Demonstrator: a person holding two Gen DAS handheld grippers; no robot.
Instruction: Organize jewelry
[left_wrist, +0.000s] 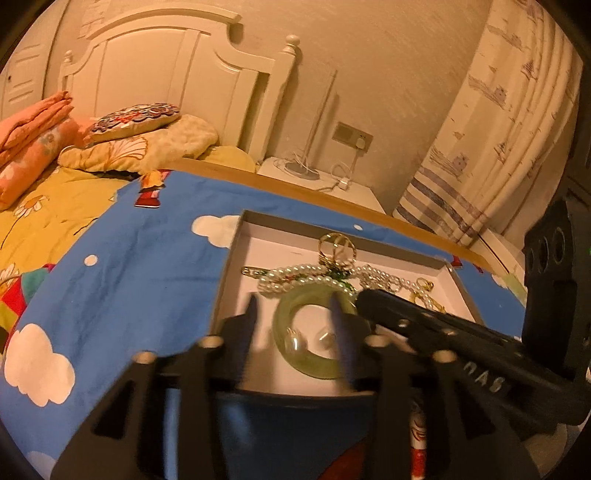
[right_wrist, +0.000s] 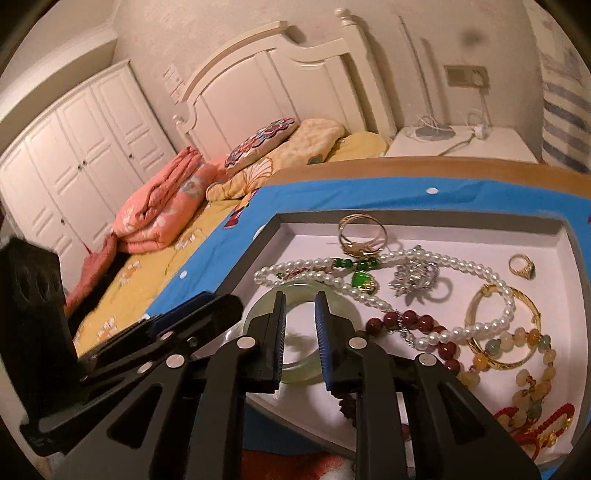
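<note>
Jade-green bangle (right_wrist: 295, 363) lies in the white tray (right_wrist: 424, 225) beneath 2 spread grippers, left (left_wrist: 295, 328) and right (right_wrist: 300, 332).

I held both hand-held grippers low and close together: left (left_wrist: 295, 321) spread wide, right (right_wrist: 300, 325) parted too, fingers forward.

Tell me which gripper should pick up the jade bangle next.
Probably the right gripper: its open fingers hang directly over the jade bangle, straddling the hole. The left gripper is open and close too, but the right one crosses in front of it.
</note>
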